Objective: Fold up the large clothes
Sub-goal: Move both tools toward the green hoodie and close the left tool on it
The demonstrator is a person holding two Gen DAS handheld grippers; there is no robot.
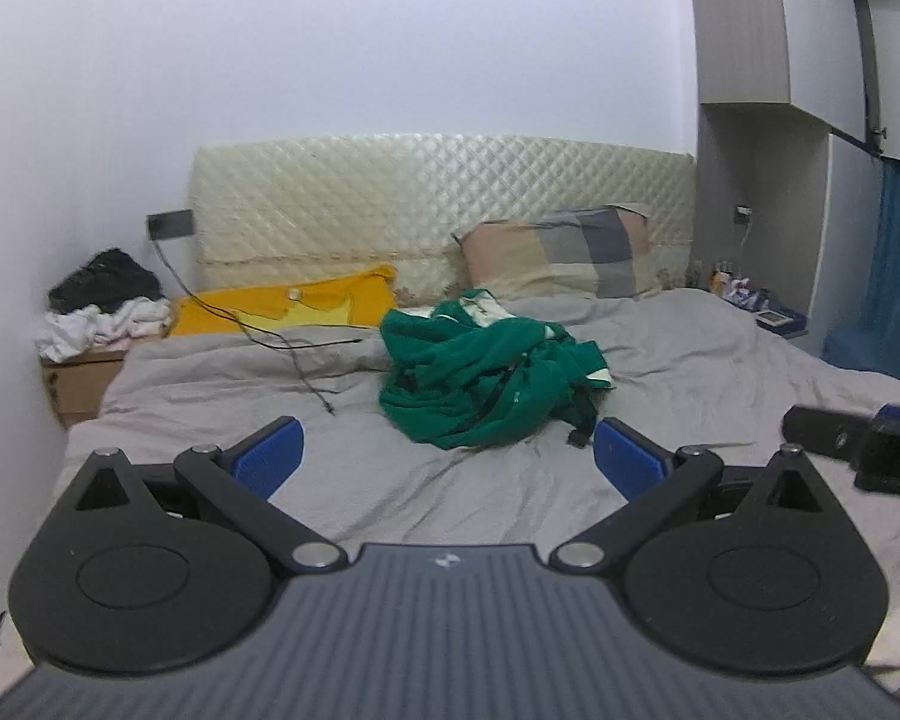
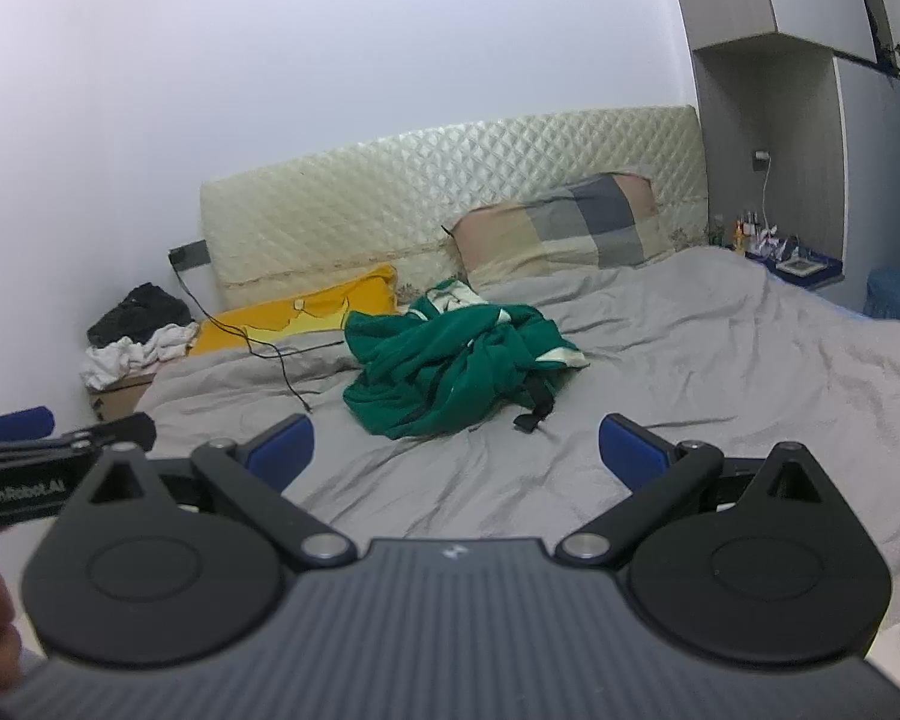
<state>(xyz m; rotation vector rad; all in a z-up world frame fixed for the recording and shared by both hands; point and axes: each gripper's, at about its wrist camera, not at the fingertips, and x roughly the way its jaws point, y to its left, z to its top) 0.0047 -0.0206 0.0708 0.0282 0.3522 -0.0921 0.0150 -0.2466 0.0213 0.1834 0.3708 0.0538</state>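
Left claw spread wide, empty | right claw spread wide, empty | crumpled green garment on grey bed

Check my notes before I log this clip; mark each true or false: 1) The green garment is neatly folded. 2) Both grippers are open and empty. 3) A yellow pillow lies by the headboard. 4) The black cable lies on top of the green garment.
1) False: the green garment lies crumpled on the bed.
2) True: the left gripper and the right gripper hold nothing.
3) True: the yellow pillow is there.
4) False: the black cable lies beside it.
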